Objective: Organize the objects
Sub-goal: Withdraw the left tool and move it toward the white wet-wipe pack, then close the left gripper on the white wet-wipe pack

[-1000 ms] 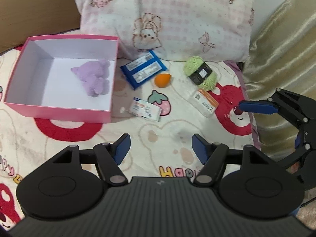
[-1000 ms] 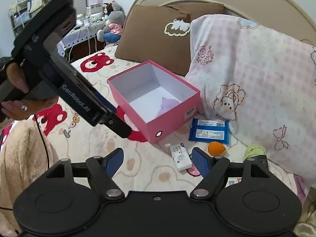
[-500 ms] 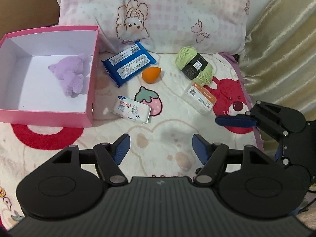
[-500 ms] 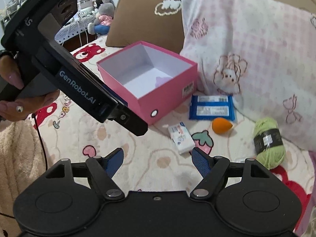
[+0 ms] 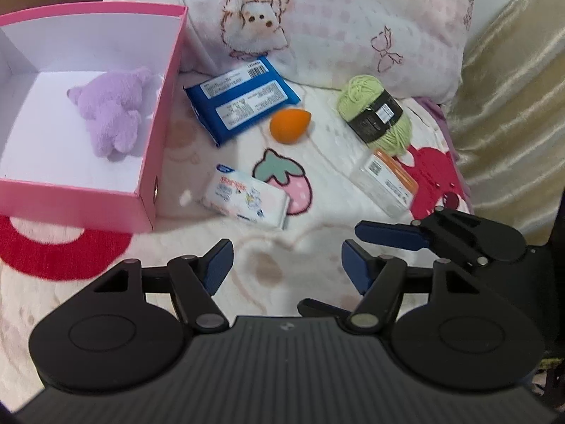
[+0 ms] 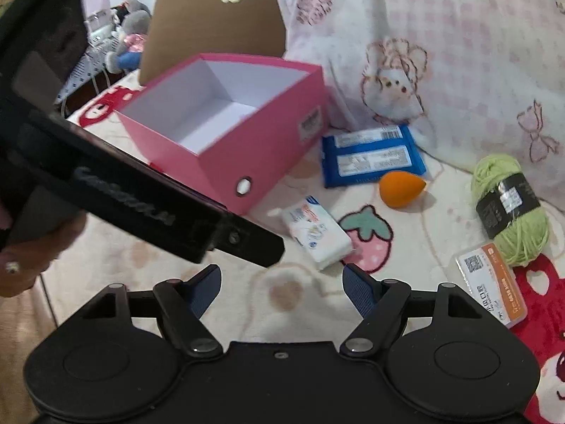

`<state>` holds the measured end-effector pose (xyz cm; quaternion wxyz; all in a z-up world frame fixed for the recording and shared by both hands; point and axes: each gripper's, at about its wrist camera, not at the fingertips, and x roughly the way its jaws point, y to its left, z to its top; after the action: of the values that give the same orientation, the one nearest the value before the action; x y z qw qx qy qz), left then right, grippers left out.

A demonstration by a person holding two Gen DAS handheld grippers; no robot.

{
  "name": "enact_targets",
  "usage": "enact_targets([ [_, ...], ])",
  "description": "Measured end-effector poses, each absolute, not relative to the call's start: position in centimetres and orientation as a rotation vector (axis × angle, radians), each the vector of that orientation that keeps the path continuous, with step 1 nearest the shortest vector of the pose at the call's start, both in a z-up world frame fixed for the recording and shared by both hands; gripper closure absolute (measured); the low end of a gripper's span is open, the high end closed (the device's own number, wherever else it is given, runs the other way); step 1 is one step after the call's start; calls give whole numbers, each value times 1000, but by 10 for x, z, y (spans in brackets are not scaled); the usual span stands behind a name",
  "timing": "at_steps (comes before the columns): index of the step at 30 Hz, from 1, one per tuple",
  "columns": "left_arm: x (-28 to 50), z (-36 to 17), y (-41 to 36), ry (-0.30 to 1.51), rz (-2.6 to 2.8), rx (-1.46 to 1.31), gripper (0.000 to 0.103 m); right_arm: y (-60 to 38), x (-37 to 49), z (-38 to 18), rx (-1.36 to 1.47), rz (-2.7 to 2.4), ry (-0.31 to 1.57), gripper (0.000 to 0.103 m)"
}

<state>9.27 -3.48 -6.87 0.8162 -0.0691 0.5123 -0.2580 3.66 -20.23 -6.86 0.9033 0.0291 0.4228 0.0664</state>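
A pink box [image 5: 160, 148] stands on the bed blanket with a purple plush toy [image 5: 109, 109] inside; the box also shows in the right wrist view [image 6: 254, 141]. Beside it lie a blue packet [image 5: 242, 97], an orange sponge [image 5: 289, 125], a white tissue pack [image 5: 247, 194], green yarn [image 5: 376, 115] and a clear card box [image 5: 386, 182]. My left gripper [image 5: 286, 268] is open and empty, just short of the tissue pack. My right gripper [image 6: 282, 288] is open and empty, close to the tissue pack [image 6: 316, 233].
A pink patterned pillow [image 5: 335, 17] leans behind the objects. A brown cushion [image 6: 212, 17] stands behind the box. A gold curtain [image 5: 512, 106] hangs on the right. The left gripper's body crosses the right wrist view [image 6: 106, 183].
Both grippers have moved forward and closer to the objects by the box. Both stayed open. No object has moved.
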Motion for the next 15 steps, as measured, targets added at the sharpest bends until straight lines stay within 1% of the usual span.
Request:
enact_targets([
  [3,95,-80,-35,1050,-516,-124,38,-206,43,-81,52,122,882,24],
  [5,97,-88,-34,1025,-511,-129,42,-208,45,-87,39,112,868,25],
  [9,101,-104,-36,982,-507,-179,43,-211,51,-100,37,111,836,25],
  [15,107,-121,-42,928,-472,-165,47,-212,63,-124,-10,72,810,25],
])
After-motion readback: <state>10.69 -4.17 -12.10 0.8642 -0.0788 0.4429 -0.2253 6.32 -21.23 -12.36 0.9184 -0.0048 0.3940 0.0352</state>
